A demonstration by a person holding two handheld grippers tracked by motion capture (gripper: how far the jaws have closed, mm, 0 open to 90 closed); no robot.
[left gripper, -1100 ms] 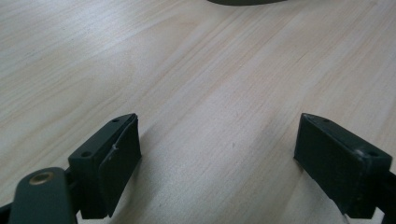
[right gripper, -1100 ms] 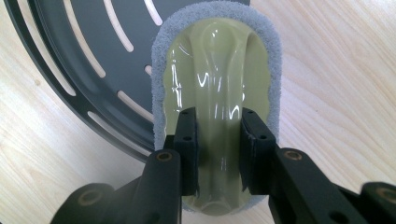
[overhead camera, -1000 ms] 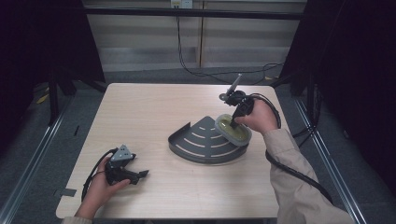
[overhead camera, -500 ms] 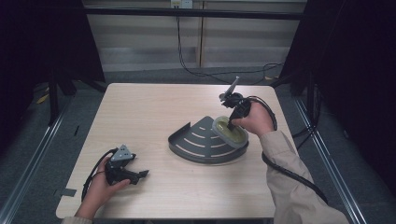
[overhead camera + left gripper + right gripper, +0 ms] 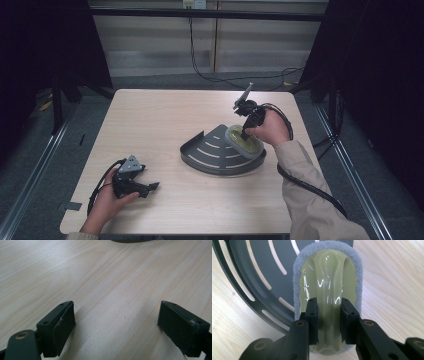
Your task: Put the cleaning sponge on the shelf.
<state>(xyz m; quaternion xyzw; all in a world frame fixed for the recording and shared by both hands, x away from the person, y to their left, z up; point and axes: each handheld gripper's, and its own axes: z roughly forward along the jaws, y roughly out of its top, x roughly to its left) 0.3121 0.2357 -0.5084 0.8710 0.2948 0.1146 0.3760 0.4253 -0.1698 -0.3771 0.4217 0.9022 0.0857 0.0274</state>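
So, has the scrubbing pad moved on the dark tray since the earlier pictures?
Yes. The scrubbing pad, held in the right tongs, slid slightly toward the person along the right edge of the dark tray, which stayed in place on the table.

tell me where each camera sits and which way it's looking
High view: above the person's table edge, facing forward and down; shows both hands, left gripper, right gripper.
Left gripper view: on the left gripper, facing bare table between open jaws.
Right gripper view: facing down at scrub pad on slotted rack.
Shared: high and right views show pad and rack.
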